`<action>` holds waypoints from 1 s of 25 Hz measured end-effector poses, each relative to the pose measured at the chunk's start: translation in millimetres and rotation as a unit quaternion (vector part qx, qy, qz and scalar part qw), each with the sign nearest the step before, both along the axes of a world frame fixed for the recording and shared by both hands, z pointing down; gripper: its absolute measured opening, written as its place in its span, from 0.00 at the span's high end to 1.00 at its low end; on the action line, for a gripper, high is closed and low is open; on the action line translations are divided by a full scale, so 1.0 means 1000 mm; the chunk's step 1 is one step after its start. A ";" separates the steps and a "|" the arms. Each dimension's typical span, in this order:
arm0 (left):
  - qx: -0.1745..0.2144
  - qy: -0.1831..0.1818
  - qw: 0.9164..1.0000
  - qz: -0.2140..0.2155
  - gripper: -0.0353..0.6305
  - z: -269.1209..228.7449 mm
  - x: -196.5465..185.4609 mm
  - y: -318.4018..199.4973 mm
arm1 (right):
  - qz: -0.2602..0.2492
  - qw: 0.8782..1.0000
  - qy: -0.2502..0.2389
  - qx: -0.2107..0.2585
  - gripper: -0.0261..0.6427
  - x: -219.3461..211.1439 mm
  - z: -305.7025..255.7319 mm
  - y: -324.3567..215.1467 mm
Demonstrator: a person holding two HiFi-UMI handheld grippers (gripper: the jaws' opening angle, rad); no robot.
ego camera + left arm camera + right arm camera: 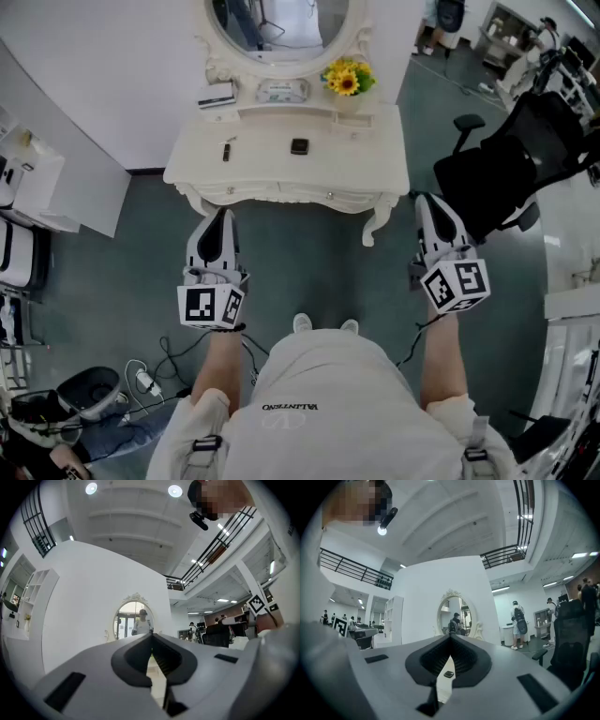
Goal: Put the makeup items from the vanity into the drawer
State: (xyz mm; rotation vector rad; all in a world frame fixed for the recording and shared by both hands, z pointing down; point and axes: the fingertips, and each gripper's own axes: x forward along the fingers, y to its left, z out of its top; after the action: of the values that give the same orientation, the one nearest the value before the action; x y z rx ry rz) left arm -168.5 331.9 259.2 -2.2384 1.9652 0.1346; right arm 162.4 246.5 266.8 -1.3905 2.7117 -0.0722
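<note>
Nothing begun — left gripper (217,218) and right gripper (427,202) hang short of the vanity (281,173), jaws together, empty. Its drawer (281,194) likely needs opening first.

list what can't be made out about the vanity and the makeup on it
- drawer: head view shows only its closed front, so the inside is hidden.
- slim dark item and square dark item: too small in head view to name.
- mirror: top cut off by head view's upper edge.
- vanity top: mostly hidden in left gripper view behind the left gripper.
</note>
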 end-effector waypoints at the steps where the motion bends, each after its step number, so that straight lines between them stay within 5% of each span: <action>1: 0.001 0.000 1.000 0.002 0.95 0.000 0.000 -0.001 | 0.000 1.000 -0.001 -0.003 0.95 -0.002 0.001 -0.001; 16: -0.011 0.013 0.999 0.027 0.95 0.011 -0.013 -0.004 | 0.004 1.000 0.000 -0.008 0.94 -0.030 0.003 -0.003; 25: -0.040 0.027 0.995 0.091 0.95 0.038 -0.015 -0.011 | 0.013 1.000 0.003 -0.017 0.94 -0.068 0.011 -0.006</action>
State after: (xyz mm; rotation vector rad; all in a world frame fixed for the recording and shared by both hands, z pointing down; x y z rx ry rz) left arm -183.1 321.2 297.0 -2.4875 1.8204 0.1427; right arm 94.2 240.7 277.3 -1.4374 2.7096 -0.1119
